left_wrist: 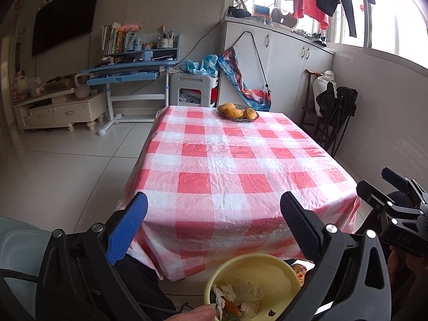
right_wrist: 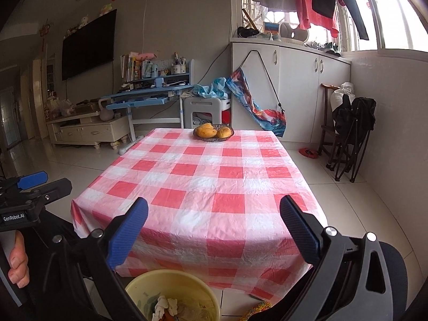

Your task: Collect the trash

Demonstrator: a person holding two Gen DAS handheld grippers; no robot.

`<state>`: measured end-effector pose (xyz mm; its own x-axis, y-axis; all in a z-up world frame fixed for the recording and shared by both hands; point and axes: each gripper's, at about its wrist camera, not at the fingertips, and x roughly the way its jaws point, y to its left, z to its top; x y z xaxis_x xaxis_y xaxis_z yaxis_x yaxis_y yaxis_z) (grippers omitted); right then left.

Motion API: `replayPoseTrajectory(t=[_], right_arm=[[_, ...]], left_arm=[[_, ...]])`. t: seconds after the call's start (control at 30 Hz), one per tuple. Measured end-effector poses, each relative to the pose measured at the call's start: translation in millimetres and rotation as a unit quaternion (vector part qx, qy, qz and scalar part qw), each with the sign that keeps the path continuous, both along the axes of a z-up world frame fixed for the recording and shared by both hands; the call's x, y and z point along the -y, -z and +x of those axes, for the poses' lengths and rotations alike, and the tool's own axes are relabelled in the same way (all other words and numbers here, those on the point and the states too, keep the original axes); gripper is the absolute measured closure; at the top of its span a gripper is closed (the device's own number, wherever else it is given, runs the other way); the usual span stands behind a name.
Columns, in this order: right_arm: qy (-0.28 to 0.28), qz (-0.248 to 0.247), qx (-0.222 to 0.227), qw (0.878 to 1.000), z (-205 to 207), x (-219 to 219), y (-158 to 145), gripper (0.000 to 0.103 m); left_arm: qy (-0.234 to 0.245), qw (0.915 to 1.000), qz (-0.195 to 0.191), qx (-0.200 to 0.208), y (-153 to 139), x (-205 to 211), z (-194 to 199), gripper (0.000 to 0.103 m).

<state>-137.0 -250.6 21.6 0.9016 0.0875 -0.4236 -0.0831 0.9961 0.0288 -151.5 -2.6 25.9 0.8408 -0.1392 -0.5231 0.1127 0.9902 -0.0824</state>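
A pale yellow bin stands on the floor just below the near table edge, and also shows in the right wrist view. Crumpled white paper and orange scraps of trash lie inside it. My left gripper hangs above the bin, open, with nothing between its fingers. My right gripper is likewise open and holds nothing; it sits to the right of the left one. The left gripper shows at the left edge of the right wrist view.
A table with a red-and-white checked cloth fills the middle. A basket of mangoes sits at its far edge. A dark folding chair stands right, a blue desk behind. A hand grips the left handle.
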Motion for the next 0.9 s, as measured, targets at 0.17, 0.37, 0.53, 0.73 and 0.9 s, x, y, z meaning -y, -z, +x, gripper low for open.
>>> replayPoseTrajectory(t=[0.17,0.37,0.53,0.73,0.9], right_arm=[[0.001,-0.006,-0.005,1.000,0.7,-2.7,2.7,0.008],[0.000,-0.014,-0.008,1.000,0.1,-5.2,3.5,0.008],[0.000,-0.018,-0.010,1.000,-0.4,-6.5,3.5,0.008],[0.001,-0.020,-0.010,1.000,-0.6,-7.1,3.1,0.008],[0.001,-0.019,-0.010,1.000,-0.5,-6.9,3.0,0.008]], left_arm=[[0.005,0.9999,0.010,0.003,2.4,6.5,-1.2,0.007],[0.003,1.0000,0.007,-0.001,5.1,7.0,0.4,0.007],[0.001,1.0000,0.006,-0.002,5.3,6.2,0.5,0.007],[0.001,1.0000,0.006,-0.002,5.3,6.2,0.5,0.007],[0.001,1.0000,0.006,-0.002,5.3,6.0,0.6,0.007]])
